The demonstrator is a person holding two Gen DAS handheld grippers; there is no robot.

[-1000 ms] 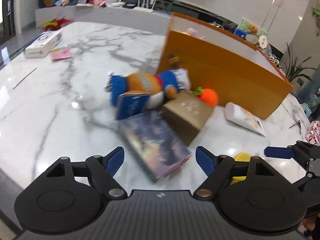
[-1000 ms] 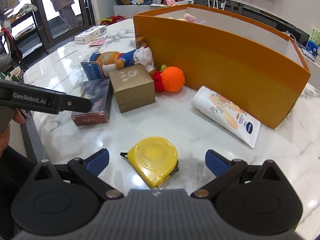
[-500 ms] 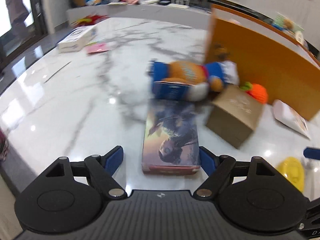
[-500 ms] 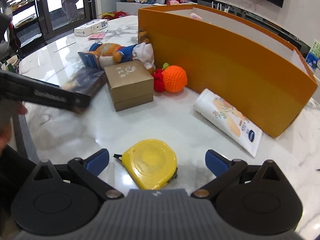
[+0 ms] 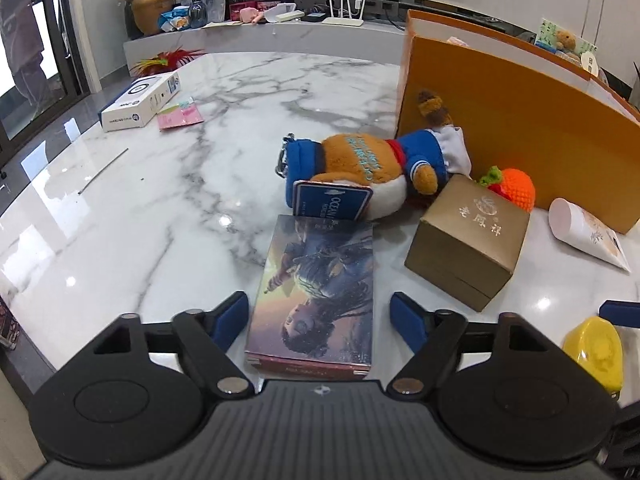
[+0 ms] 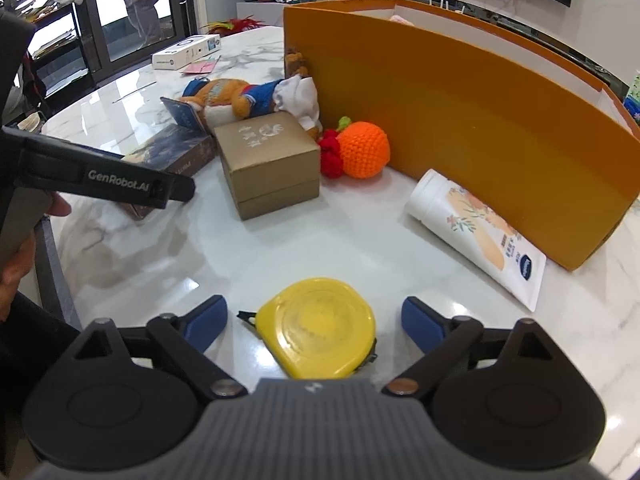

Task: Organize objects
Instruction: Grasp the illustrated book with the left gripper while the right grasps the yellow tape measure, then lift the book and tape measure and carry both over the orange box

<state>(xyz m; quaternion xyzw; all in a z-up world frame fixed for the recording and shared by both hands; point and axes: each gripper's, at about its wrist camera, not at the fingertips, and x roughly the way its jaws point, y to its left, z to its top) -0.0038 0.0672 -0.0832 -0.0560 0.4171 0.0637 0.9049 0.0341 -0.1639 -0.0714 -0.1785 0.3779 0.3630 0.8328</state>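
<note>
Orange box (image 6: 472,120) filled the upper right of the right wrist view, open top, contents mostly hidden behind its wall; only a pink scrap showed over the rim. Marble table (image 5: 160,208) carried the loose items at frame centre.

You had the left gripper (image 5: 320,316) straddling the illustrated flat box (image 5: 320,284), lower centre of the left wrist view. Jaws were closing, box between them, left pad about at the edge, right pad with a clear gap: not clamped yet. You had the right gripper (image 6: 312,320) either side of the yellow tape measure (image 6: 320,324), lower centre of its view, also closing, gaps on both sides.

Risks:
- Flat box was gripped only at its near end; it could pivot or droop on lifting, or nudge the plush toy's (image 5: 372,164) blue tag resting at its far edge.
- Tape measure was rounded and glossy; pads could squeeze it out, sliding it on the slick marble.
- Both grippers sat near each other; you could have clashed going to the box.

Hard to read: near edges of both items were cut off by the gripper bodies. Gold gift box (image 6: 272,164) lettering was unreadable.
</note>
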